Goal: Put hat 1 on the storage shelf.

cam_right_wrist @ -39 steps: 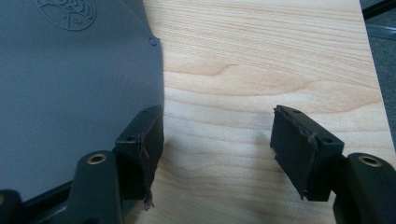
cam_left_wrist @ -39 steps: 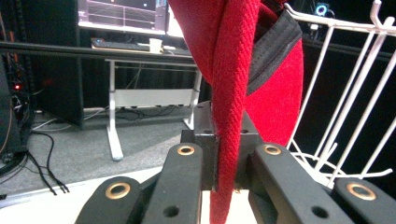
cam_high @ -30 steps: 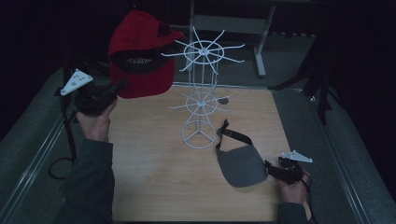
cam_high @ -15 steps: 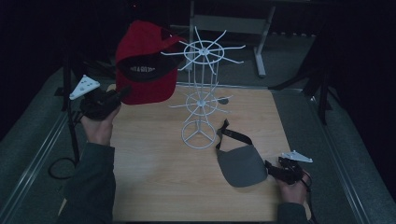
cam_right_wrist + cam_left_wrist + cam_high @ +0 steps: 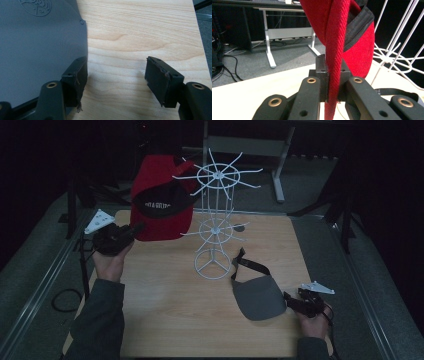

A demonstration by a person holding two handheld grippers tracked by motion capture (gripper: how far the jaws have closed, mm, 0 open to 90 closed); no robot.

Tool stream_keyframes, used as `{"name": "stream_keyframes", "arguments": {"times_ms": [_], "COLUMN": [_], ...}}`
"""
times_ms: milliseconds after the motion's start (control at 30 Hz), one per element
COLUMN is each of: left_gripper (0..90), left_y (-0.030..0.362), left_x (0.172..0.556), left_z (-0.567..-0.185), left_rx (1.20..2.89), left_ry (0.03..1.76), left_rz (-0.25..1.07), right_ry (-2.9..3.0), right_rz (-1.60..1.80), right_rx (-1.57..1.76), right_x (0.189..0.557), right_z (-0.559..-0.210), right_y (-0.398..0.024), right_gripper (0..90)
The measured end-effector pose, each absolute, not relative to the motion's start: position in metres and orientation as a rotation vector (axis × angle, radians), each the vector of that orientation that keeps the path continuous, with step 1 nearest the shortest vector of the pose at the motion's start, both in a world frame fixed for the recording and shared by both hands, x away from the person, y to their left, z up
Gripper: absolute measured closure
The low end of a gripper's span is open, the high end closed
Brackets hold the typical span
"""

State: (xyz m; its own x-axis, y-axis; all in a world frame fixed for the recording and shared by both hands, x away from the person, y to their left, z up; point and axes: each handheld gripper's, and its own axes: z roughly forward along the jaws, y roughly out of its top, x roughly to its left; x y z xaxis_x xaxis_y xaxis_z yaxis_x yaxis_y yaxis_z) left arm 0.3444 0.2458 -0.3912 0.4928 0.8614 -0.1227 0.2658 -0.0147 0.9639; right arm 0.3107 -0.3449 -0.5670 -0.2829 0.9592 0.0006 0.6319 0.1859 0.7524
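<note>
we are holding a red baseball cap (image 5: pixel 162 200) up off the wooden surface (image 5: pixel 165 310), just left of the top wheel of a white wire display rack (image 5: pixel 215 220). the cap is hanging with its dark inner band and white lettering facing us in the high view, and its upper edge is sitting level with the rack's top ring of prongs, close to them; whether it is touching a prong we cannot tell. in the left gripper view a red twill edge of the cap is running straight up between the jaws, and the left tool (image 5: pixel 333 77) is clamped tight on it, with the fabric pinched at the pads and the cap's crown (image 5: pixel 359 50) bulging above and to the right. our left hand (image 5: pixel 111 262) is gripping that tool from below, at the left rim of the surface.

the rack is standing upright near the middle of the surface, on a round wire foot, with a smaller ring of prongs halfway up.

a grey sun visor (image 5: pixel 257 297) is lying flat on the surface, right of the rack's foot, its black strap (image 5: pixel 247 265) trailing towards the rack. the right tool (image 5: pixel 116 80) is resting low at the visor's right edge with its jaws standing wide apart and bare wood between them. one pad is just beside the visor's rim (image 5: pixel 83 37); it is not gripping anything.
</note>
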Motion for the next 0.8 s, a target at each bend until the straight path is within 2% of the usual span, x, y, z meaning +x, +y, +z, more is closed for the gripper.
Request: {"name": "stream_keyframes", "arguments": {"times_ms": [800], "left_gripper": [85.5], "left_y": [0.239], "left_x": [0.345], "left_z": [-0.426], "left_rx": [1.609], "left_ry": [1.038], "left_rz": [0.581], "right_ry": [1.990], "right_rz": [0.905], "right_rx": [1.490], "right_x": [0.311], "right_z": [-0.567], "right_y": [-0.345], "right_gripper": [34.6]}}
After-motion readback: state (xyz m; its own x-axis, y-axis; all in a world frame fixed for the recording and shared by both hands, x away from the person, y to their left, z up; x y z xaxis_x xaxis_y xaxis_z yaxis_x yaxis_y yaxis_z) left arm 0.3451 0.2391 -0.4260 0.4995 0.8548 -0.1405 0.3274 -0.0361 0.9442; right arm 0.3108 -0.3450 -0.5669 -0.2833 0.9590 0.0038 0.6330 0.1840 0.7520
